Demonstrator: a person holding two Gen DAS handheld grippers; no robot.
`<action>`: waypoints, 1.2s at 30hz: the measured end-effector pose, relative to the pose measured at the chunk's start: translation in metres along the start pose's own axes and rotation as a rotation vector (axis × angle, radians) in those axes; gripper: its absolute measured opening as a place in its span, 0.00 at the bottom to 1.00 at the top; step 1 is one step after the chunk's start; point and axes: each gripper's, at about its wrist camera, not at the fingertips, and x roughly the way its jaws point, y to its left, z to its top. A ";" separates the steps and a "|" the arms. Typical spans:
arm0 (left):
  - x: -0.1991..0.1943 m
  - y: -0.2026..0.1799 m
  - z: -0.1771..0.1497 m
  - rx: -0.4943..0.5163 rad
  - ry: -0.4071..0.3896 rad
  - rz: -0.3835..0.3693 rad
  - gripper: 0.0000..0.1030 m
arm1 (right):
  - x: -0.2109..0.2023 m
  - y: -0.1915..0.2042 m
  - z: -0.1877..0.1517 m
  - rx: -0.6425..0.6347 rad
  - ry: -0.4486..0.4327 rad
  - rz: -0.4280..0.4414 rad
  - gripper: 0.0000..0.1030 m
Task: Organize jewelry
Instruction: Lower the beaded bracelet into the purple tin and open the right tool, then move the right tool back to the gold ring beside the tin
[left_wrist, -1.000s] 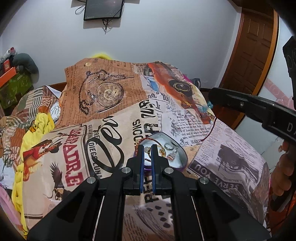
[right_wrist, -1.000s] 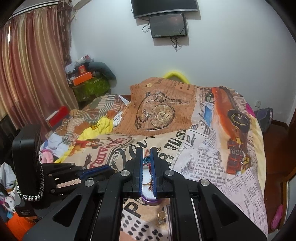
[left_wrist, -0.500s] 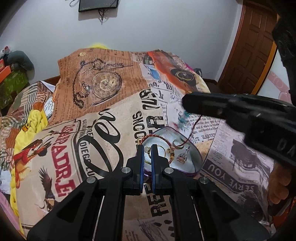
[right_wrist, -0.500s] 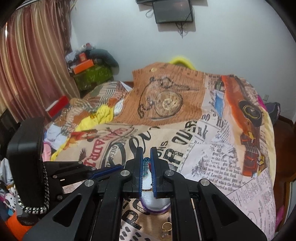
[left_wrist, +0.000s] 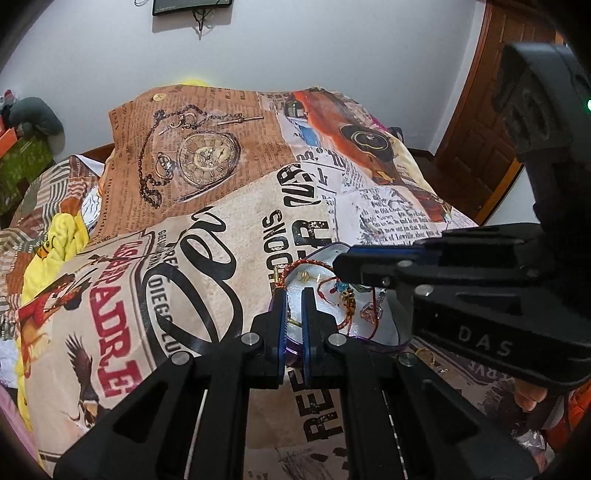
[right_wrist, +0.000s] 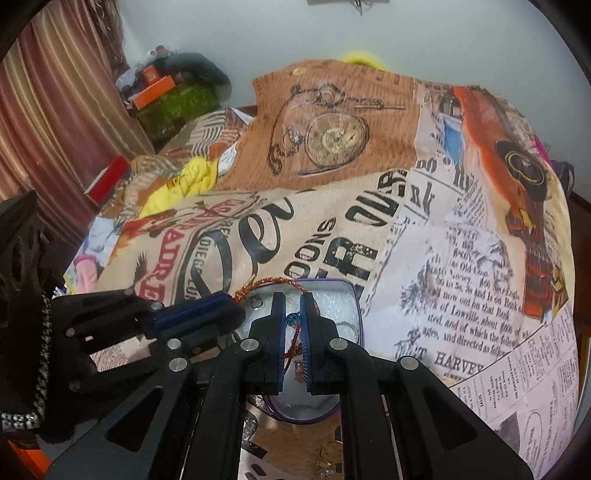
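A purple-rimmed tin (left_wrist: 384, 341) (right_wrist: 352, 291) with a silver inside lies on the printed bedspread and holds several pieces of jewelry. My right gripper (right_wrist: 292, 301) (left_wrist: 341, 264) hangs over the tin, shut on a red thread bracelet (right_wrist: 291, 341) with a blue bead (right_wrist: 293, 318); the thread (left_wrist: 375, 301) dangles into the tin. My left gripper (left_wrist: 293, 293) (right_wrist: 229, 308) sits at the tin's near-left rim, jaws nearly closed with nothing between them. A red and gold braided bracelet (left_wrist: 306, 263) (right_wrist: 273, 281) lies over the tin's far-left rim.
A gold ring (right_wrist: 332, 451) (left_wrist: 424, 355) and small loose pieces lie on the bedspread just in front of the tin. A yellow cloth (left_wrist: 62, 236) and clutter lie at the bed's left side. A wooden door (left_wrist: 476, 122) stands at the right.
My right gripper has come down and in over the tin with the red thread bracelet, whose end now hangs inside. My left gripper has edged closer to the tin's rim.
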 end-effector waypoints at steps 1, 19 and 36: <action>-0.001 0.000 0.000 -0.002 -0.001 -0.001 0.05 | 0.000 0.001 0.000 -0.003 0.003 -0.004 0.06; -0.038 0.005 -0.002 -0.030 -0.012 0.035 0.19 | -0.034 0.005 -0.014 -0.055 -0.040 -0.116 0.38; -0.062 -0.035 -0.006 0.031 -0.014 0.010 0.39 | -0.086 -0.025 -0.049 -0.005 -0.090 -0.197 0.38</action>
